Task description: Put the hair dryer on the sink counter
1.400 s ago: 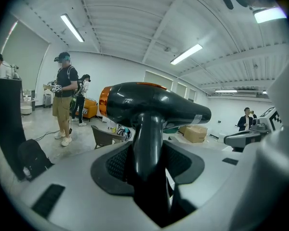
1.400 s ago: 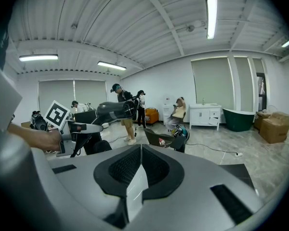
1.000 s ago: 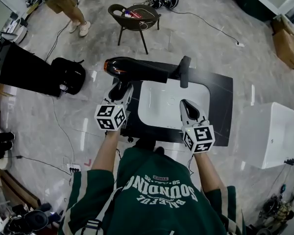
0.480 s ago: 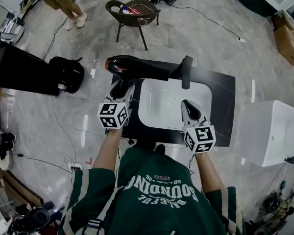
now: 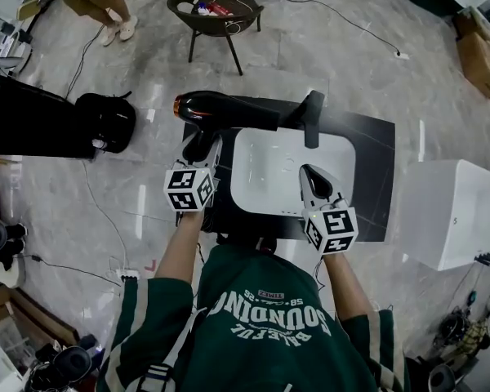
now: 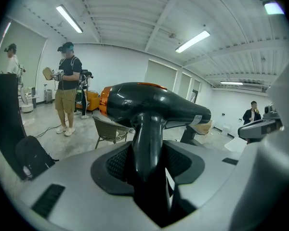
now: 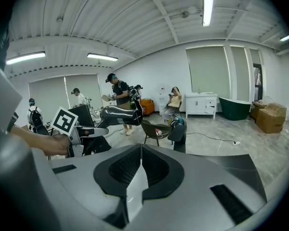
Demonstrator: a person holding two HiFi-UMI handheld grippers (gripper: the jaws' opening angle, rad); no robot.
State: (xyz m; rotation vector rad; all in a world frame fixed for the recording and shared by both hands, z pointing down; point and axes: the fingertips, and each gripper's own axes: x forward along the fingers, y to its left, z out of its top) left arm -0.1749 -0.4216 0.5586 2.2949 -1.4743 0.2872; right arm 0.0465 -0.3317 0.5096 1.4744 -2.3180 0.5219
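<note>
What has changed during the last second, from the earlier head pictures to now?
Almost nothing. The left gripper still clamps the hair dryer by its handle, in the air over the left end of the dark counter. The right gripper stays shut and empty above the white basin. Only the whole view has drifted a little. Nothing was set down or let go.
</note>
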